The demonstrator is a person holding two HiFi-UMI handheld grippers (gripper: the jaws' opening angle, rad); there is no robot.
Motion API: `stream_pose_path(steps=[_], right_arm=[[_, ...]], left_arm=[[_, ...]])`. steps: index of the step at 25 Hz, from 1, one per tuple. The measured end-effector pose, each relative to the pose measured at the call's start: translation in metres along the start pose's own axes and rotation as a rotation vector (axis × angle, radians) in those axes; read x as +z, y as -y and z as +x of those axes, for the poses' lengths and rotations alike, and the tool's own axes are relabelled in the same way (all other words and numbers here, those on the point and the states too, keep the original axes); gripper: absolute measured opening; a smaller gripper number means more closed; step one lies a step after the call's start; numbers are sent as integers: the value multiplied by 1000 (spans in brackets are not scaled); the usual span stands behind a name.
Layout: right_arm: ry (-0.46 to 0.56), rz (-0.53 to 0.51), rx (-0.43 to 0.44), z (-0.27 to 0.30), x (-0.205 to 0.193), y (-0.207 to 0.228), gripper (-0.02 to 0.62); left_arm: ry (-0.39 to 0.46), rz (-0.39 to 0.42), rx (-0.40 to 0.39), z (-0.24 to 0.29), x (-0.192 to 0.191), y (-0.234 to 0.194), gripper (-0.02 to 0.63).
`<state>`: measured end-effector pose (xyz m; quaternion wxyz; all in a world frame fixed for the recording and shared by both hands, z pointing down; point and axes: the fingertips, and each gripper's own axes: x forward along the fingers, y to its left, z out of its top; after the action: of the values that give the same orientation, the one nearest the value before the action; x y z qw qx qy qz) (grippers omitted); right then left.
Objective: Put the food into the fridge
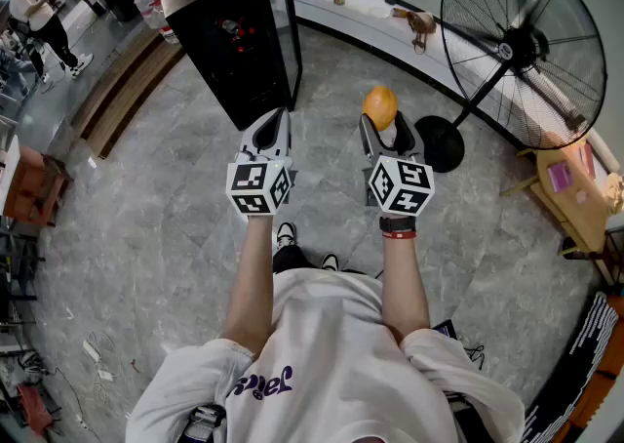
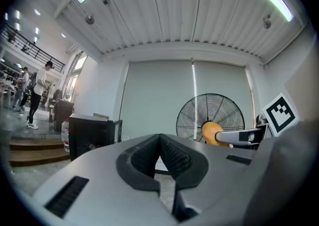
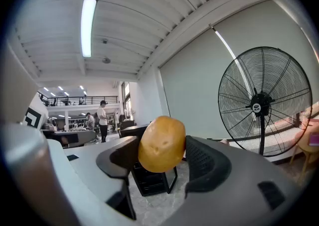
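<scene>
A yellow-brown potato (image 1: 380, 106) (image 3: 162, 143) sits gripped between the pads of my right gripper (image 1: 379, 125) (image 3: 159, 156), held level over the floor. The potato (image 2: 211, 132) also shows in the left gripper view beside the right gripper's jaw. My left gripper (image 1: 274, 127) (image 2: 160, 155) has its jaws closed together with nothing between them. The black fridge (image 1: 232, 29) (image 2: 89, 135) (image 3: 147, 175) stands ahead and to the left, its glass door (image 1: 290, 17) swung open.
A large standing fan (image 1: 522, 41) (image 3: 261, 100) is on the right, its round base (image 1: 441, 142) close to my right gripper. A wooden piece of furniture (image 1: 573, 197) stands far right, a low ledge (image 1: 370, 17) runs behind. A person (image 1: 39, 17) stands far left.
</scene>
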<state>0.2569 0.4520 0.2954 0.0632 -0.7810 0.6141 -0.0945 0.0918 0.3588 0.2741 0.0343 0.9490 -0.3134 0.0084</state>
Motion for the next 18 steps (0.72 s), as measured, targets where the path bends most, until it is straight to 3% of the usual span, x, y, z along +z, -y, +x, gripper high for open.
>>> stream_pose_path(steps=[10, 18], right_arm=[[-23, -4, 66, 43, -10, -24, 310], [-26, -19, 193, 116, -14, -92, 311]], left_arm=[[-31, -26, 18, 9, -18, -25, 18], [7, -58, 109, 16, -12, -99, 18]])
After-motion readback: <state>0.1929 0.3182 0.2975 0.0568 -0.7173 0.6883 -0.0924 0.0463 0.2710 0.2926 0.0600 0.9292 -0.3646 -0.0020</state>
